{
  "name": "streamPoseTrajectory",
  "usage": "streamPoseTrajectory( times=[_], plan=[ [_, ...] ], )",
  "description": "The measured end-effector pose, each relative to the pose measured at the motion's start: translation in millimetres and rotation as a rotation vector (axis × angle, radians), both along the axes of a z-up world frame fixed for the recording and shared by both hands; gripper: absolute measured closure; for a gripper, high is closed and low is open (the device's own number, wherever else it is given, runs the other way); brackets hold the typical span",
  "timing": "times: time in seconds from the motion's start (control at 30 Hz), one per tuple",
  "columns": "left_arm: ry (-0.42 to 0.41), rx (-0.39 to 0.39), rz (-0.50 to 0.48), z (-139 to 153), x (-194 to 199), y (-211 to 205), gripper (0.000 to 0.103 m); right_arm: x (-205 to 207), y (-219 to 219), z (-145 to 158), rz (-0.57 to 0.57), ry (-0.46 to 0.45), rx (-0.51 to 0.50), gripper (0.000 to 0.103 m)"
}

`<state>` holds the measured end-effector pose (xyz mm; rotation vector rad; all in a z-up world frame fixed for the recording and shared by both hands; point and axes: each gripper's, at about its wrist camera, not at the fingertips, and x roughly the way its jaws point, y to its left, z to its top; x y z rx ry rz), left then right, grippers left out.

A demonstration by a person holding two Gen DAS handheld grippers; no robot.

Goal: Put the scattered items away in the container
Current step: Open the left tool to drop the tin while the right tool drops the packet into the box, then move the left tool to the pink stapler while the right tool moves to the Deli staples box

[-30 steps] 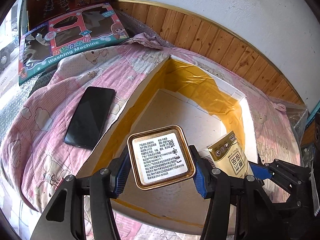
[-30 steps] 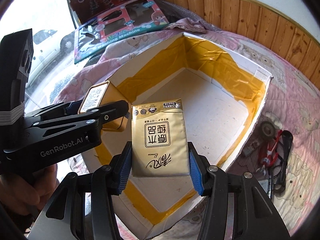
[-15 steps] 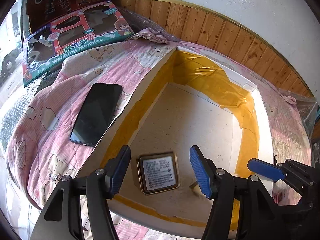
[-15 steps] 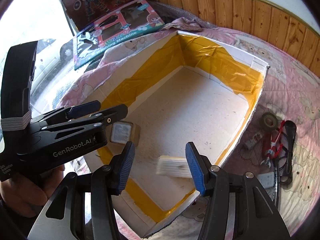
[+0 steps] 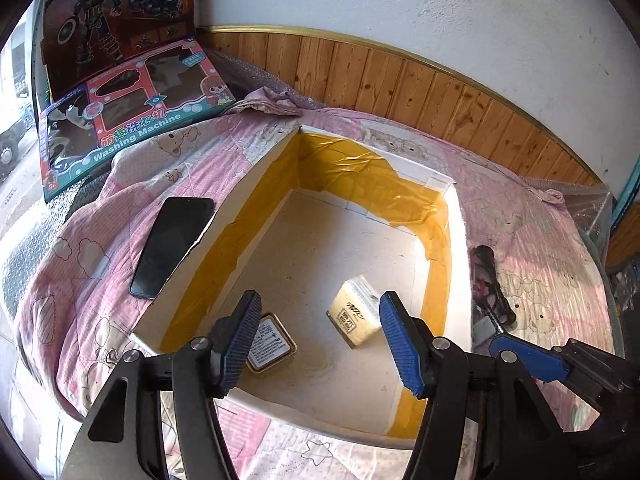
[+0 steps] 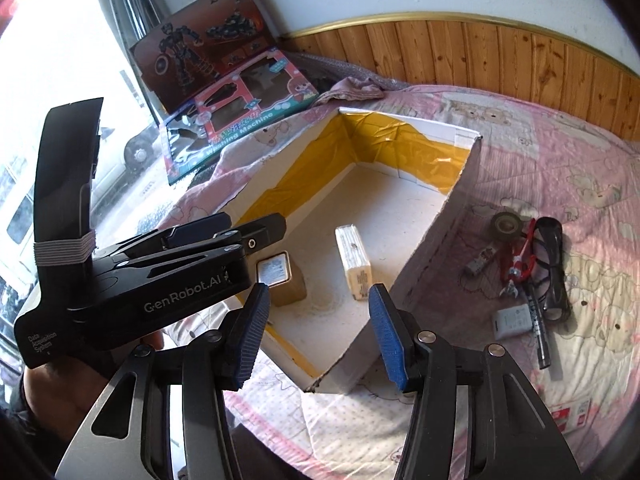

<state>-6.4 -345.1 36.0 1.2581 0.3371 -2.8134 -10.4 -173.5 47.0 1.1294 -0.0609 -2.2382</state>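
A white box (image 5: 256,168) (image 6: 436,224) lined with yellow tape sits on a pink quilt. On its floor lie a gold tin (image 5: 272,342) (image 6: 280,276) and a tissue pack (image 5: 354,318) (image 6: 354,268). My left gripper (image 5: 320,340) hangs open above the box's near end, empty. My right gripper (image 6: 320,334) is open and empty too, above the box's near corner. A black phone (image 5: 172,246) lies on the quilt left of the box. Right of the box lie a tape roll (image 6: 506,224), black glasses (image 6: 554,264), red clips (image 6: 520,260), a pen (image 6: 536,324) and a small white device (image 6: 514,322).
Two toy boxes (image 5: 120,112) (image 6: 236,116) lean at the far left by a window. A wood-panelled wall (image 5: 420,88) runs behind the bed. A person's hand (image 6: 60,384) holds the left gripper's body (image 6: 132,276), which crosses the right wrist view at left.
Both grippers opened and let go: the gold tin and the tissue pack dropped onto the box floor. Both grippers have since pulled back and up from the box.
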Motion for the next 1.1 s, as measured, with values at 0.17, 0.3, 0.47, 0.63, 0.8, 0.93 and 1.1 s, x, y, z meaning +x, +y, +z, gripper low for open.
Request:
streamPoseTrajectory(
  times=[0.17,0.3,0.47,0.63,0.8,0.93,1.1],
  plan=[
    [0.038,0.040,-0.052,17,17,30,0.040,20,27,9,-0.046,0.023,-0.034,0.048],
    [0.066,0.032,-0.098,31,32,52,0.040,34,46,13,-0.079,0.028,-0.059,0.048],
    [0.098,0.031,-0.153,48,52,77,0.040,53,87,9,-0.157,0.047,-0.081,0.049],
    [0.098,0.022,-0.236,51,66,108,0.040,59,138,-12,-0.275,-0.026,-0.145,0.049],
    [0.070,0.020,-0.300,40,72,137,0.040,66,175,-26,-0.361,-0.060,-0.164,0.048],
    [0.048,-0.006,-0.356,30,73,162,0.040,73,203,-38,-0.451,-0.061,-0.124,0.048],
    [-0.026,-0.008,-0.401,2,60,188,0.040,71,234,-70,-0.547,-0.142,-0.086,0.048]
  ],
)
